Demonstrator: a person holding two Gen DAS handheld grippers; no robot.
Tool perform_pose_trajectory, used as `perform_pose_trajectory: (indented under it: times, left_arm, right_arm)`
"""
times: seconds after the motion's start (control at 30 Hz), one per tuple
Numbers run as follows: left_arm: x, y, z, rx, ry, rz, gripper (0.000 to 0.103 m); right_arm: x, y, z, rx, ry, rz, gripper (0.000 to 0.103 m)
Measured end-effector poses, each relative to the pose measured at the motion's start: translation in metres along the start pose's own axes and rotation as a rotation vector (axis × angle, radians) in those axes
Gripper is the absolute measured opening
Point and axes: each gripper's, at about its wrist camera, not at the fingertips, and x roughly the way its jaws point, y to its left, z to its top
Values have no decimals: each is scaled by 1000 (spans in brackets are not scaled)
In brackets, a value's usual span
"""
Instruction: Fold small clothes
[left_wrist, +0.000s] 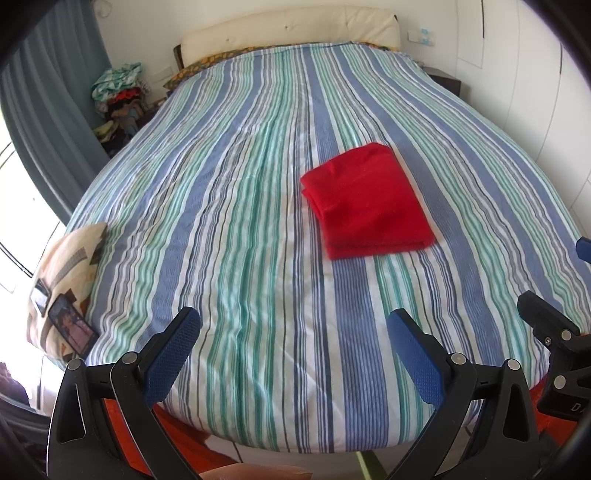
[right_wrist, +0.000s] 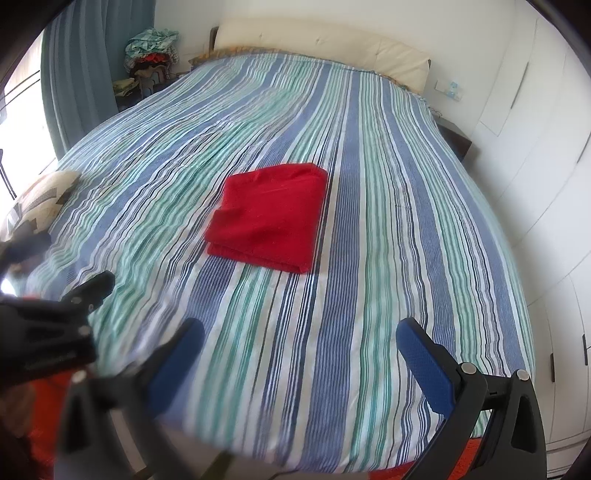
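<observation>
Folded red garment (left_wrist: 365, 201) (right_wrist: 267, 218) lay flat mid-bed on the striped bedspread (left_wrist: 236, 229) (right_wrist: 369, 240), left gripper (left_wrist: 293, 354) and right gripper (right_wrist: 301, 362) both held empty near the foot, fingers spread apart, patterned cushion (left_wrist: 64, 280) at the edge.

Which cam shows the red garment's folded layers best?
Left wrist. The red garment lies sharp there, and its stacked layer edges show along the left and near sides. The right wrist view also shows the whole garment folded on the bed, layers visible at the near edge, but that frame is partly motion-blurred.
</observation>
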Motion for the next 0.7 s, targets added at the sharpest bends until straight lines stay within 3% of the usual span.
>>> perform_pose_trajectory:
  times: [0.4, 0.6, 0.7]
  left_arm:
    - [2, -2, -2, 3, 5, -10, 102]
    - [3, 1, -3, -21, 14, -68, 102]
    - [1, -1, -3, -12, 0, -44, 102]
  right_arm:
    - [2, -3, -2, 4, 6, 0, 102]
    - [4, -3, -2, 9, 9, 6, 102]
    - [5, -3, -3, 14, 10, 9, 102]
